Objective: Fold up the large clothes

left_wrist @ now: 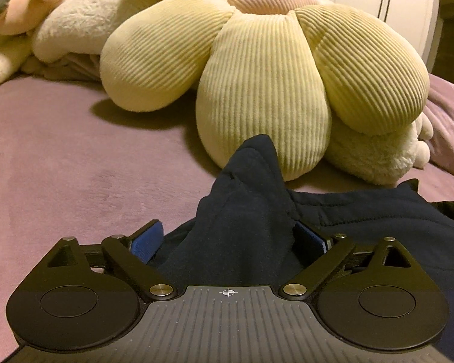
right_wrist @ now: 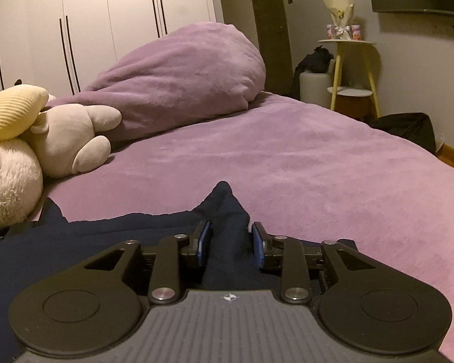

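A dark navy garment (left_wrist: 363, 211) lies on the purple bed cover (left_wrist: 60, 166). In the left wrist view a pinched-up peak of it stands between the jaws of my left gripper (left_wrist: 228, 236), which are spread wide, the blue pads (left_wrist: 146, 239) clear of the cloth on the left side. In the right wrist view the garment (right_wrist: 106, 233) runs off to the left, and a narrow ridge of its corner rises between the blue pads (right_wrist: 204, 242) of my right gripper (right_wrist: 230, 236). Those jaws stand a little apart, close beside the ridge without squeezing it.
A big yellow flower cushion (left_wrist: 257, 75) and cream plush toys (right_wrist: 72, 139) lie just beyond the garment. A bunched purple blanket (right_wrist: 181, 75) sits further back. White wardrobe doors (right_wrist: 75, 15) and a yellow side table (right_wrist: 348, 69) stand past the bed.
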Available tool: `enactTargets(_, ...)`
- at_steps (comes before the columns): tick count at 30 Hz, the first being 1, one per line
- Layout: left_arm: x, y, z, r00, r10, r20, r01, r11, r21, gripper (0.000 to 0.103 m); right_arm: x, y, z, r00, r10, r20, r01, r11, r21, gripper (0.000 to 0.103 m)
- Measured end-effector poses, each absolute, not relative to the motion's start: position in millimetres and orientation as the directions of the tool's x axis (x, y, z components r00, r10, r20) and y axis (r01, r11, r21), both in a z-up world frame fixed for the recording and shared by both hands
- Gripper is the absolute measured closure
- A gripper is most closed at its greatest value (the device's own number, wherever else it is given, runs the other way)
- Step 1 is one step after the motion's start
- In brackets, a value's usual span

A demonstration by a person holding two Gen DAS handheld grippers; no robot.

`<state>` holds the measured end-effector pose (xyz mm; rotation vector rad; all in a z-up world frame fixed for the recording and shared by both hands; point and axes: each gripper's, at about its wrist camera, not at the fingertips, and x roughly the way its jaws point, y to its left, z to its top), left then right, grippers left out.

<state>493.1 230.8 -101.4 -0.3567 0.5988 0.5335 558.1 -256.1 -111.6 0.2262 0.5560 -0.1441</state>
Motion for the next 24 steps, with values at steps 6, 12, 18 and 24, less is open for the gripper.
enactTargets(6, 471.6, 225.6, -80.9, 0.679, 0.365, -0.637, -0.567, 0.812, -0.140, 0.003, 554.1, -262.1, -101.5, 0.822, -0.119, -0.557, 0.262, 0.947, 0.185, 0.041)
enactTargets(12, 439.8, 175.5, -28.7, 0.804, 0.327, -0.496, -0.434, 0.893, -0.115, 0.003, 503.0, -259.0, -63.1, 0.882, -0.092, -0.461, 0.214, 0.952, 0.219, 0.044)
enactTargets(18, 485.5, 120.1, -45.4, 0.823, 0.244, -0.512, -0.306, 0.951, -0.039, 0.002, 495.0, -186.0, -44.1, 0.876, 0.170, -0.451, -0.034, 0.955, 0.294, 0.075)
enactTargets(24, 498.1, 122.7, -95.5, 0.800, 0.249, -0.546, -0.332, 0.942, -0.056, 0.001, 516.9, -121.3, -91.8, 0.799, 0.205, -0.565, -0.148, 0.978, 0.146, 0.084)
